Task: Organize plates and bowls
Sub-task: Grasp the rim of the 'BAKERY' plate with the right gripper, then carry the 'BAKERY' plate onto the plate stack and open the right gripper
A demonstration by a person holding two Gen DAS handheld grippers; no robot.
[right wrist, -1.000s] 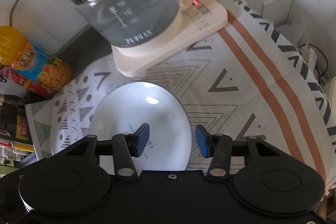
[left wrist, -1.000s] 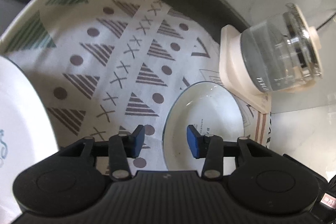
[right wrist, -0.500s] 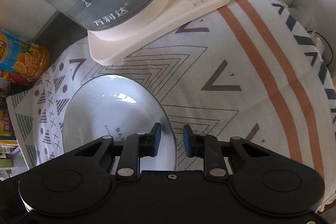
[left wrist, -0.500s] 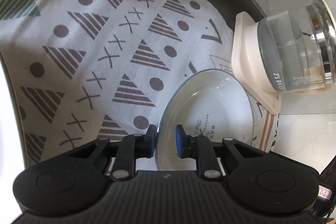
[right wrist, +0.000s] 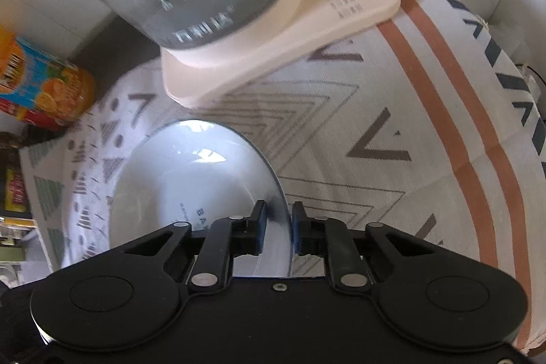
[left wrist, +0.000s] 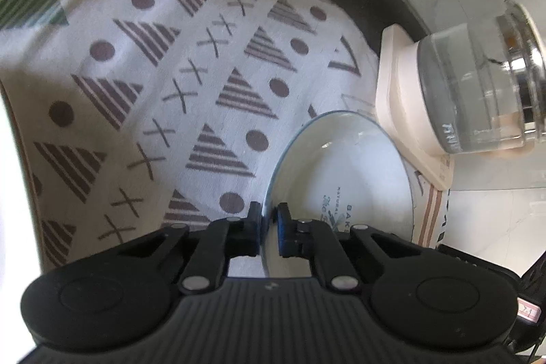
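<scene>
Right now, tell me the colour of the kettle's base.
Cream-white base, clearest in the right wrist view.

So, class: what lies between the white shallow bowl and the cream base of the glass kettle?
Only patterned tablecloth: the right wrist view shows a bare strip between the white shallow bowl and the cream kettle base.
</scene>
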